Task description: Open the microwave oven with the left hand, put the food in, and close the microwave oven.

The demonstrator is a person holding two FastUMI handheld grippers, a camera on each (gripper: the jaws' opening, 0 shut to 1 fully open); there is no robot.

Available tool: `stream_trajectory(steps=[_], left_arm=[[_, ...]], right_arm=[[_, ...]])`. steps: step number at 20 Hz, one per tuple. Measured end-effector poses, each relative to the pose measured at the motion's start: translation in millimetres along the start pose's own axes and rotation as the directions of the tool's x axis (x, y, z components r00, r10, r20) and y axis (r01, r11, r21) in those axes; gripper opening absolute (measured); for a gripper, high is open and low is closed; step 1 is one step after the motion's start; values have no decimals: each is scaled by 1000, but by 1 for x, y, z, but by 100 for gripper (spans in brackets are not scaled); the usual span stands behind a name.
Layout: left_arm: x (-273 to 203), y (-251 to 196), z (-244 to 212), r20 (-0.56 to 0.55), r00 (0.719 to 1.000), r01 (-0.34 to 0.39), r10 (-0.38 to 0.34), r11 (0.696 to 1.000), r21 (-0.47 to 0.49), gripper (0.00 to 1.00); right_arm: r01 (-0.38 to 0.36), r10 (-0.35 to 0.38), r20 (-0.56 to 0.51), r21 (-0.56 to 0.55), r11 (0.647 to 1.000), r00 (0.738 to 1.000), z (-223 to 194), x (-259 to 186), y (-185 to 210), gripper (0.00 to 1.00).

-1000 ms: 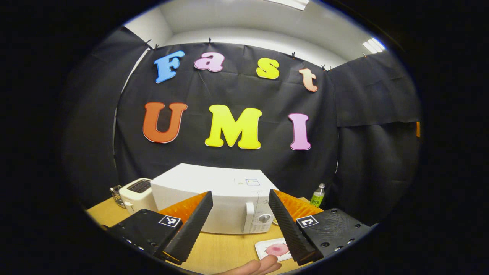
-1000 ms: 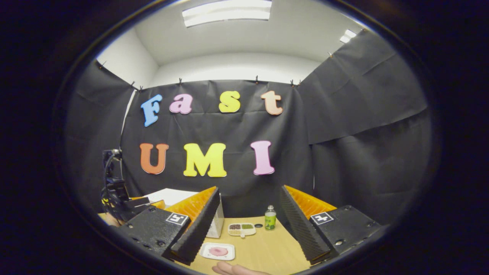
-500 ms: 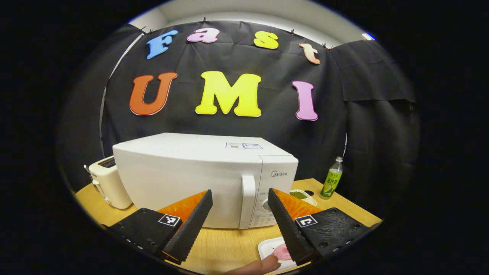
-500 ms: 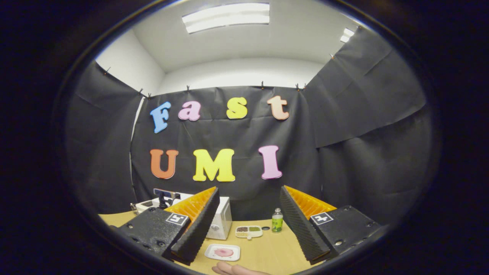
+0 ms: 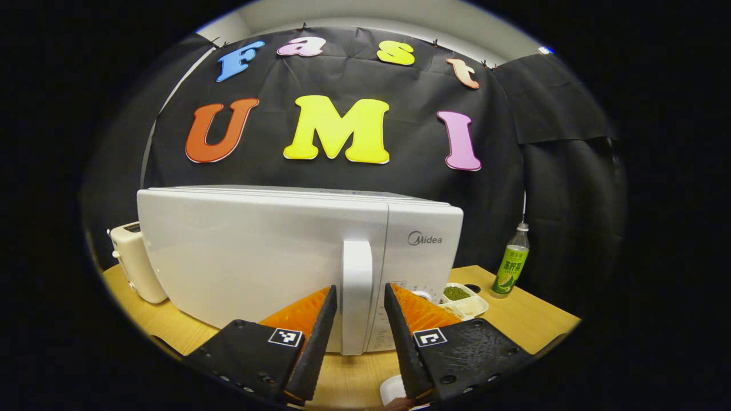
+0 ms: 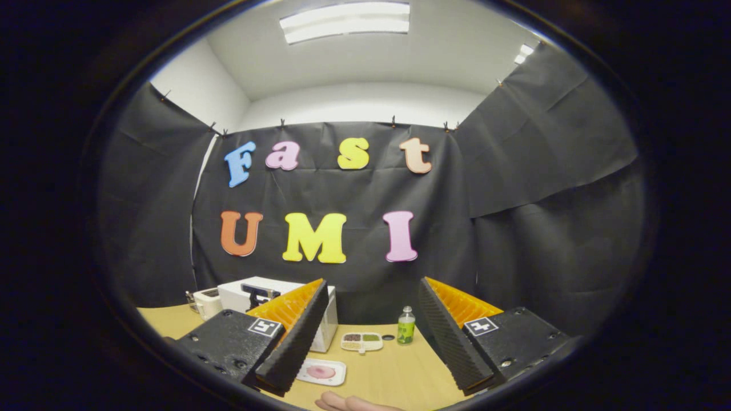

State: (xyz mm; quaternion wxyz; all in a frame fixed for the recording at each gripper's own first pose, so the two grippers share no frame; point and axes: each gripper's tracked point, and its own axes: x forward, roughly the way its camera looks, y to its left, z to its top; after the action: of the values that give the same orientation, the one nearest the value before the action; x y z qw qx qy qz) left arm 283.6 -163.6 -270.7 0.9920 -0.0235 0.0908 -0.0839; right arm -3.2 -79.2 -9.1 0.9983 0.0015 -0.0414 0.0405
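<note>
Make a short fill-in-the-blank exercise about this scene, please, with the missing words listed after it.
1. The white microwave oven has its door ____.
2. The fingers of the left tool stand on either side of the door's white vertical ____, with gaps showing.
3. The small green plastic bottle stands ____ on the wooden table.
4. In the right gripper view, the pink food lies on a white rectangular ____.

Missing words: closed; handle; upright; plate
</note>
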Motion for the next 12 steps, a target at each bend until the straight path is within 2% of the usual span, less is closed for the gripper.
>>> stream_trajectory(steps=[1,2,3,5,6,7,10,12], left_arm=[[2,2,-5,-10,1000,-9,9,1000,-6,56],[3,3,-9,-20,1000,-17,17,1000,-10,58],[3,1,-9,-21,1000,2,-2,1000,0,57],[4,3,-7,-9,1000,-14,14,1000,10,55],[6,4,-13,-26,999,-24,24,1000,5,40],[6,7,-15,-30,998,-47,47,999,-4,50],[6,1,-29,-85,996,-46,40,996,-71,45],[7,-2,-33,-89,996,-37,29,995,-88,34]], right_arm=[[2,-2,-6,-3,1000,1000,-3,1,-1,100],[-1,1,-2,-4,1000,1000,-2,2,0,92],[-4,4,-2,-3,1000,1000,-4,2,1,100],[-9,9,0,-14,1000,1000,-10,5,2,100],[-6,6,-8,-29,1000,1000,-15,6,1,100],[-1,0,-17,-42,999,1000,-20,8,1,100],[-12,10,-46,-42,999,999,-29,11,6,100],[-33,31,-60,-41,999,998,-34,11,9,100]])
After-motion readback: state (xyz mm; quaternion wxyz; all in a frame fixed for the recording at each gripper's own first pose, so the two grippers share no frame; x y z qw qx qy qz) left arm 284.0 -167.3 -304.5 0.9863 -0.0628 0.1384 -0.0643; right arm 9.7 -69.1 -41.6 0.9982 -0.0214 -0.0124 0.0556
